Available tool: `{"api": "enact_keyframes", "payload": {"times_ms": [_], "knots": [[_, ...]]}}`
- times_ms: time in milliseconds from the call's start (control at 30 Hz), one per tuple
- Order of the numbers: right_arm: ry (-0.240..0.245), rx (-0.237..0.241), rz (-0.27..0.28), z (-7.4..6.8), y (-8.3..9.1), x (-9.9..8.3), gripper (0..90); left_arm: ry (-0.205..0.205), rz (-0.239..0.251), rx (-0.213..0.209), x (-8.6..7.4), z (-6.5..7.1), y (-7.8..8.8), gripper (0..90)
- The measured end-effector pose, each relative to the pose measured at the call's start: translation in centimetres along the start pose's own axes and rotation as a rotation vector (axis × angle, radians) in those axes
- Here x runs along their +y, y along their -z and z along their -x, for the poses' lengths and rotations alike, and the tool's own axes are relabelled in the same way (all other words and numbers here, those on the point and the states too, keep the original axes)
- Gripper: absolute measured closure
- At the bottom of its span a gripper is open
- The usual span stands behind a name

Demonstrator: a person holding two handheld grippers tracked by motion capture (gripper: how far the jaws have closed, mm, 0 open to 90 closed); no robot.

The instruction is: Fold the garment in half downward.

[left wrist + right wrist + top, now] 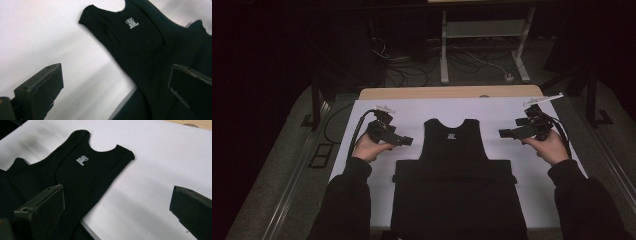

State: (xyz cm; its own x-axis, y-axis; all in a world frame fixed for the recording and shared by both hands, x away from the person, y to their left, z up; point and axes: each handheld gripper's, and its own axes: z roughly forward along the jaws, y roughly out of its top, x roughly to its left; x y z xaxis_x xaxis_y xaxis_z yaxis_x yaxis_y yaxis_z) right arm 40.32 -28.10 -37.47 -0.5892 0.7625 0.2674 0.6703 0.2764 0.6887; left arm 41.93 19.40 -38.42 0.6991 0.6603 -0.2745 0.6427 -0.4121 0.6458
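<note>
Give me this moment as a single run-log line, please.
left gripper: open, off the cloth | right gripper: open, off the cloth | black tank top: flat on white sheet, between grippers

White sheet (412,112) covers wooden table (447,92); cables (412,67) and metal stand legs (444,70) on floor beyond.
</note>
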Motion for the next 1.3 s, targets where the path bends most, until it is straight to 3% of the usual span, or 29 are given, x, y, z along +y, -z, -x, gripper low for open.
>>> {"api": "enact_keyframes", "payload": {"times_ms": [367, 1300], "knots": [[-0.017, 0.002, -0.017, 0.8, -1.3, 0.3, 0.0, 0.025, 0.001, 0.009, 0.5, -1.0, -1.5, 0.0], [-0.034, 0.018, -0.057, 1.2, -5.2, 0.7, 0.0, 0.058, 0.002, -0.024, 0.6, -1.2, -5.4, 0.0]]}}
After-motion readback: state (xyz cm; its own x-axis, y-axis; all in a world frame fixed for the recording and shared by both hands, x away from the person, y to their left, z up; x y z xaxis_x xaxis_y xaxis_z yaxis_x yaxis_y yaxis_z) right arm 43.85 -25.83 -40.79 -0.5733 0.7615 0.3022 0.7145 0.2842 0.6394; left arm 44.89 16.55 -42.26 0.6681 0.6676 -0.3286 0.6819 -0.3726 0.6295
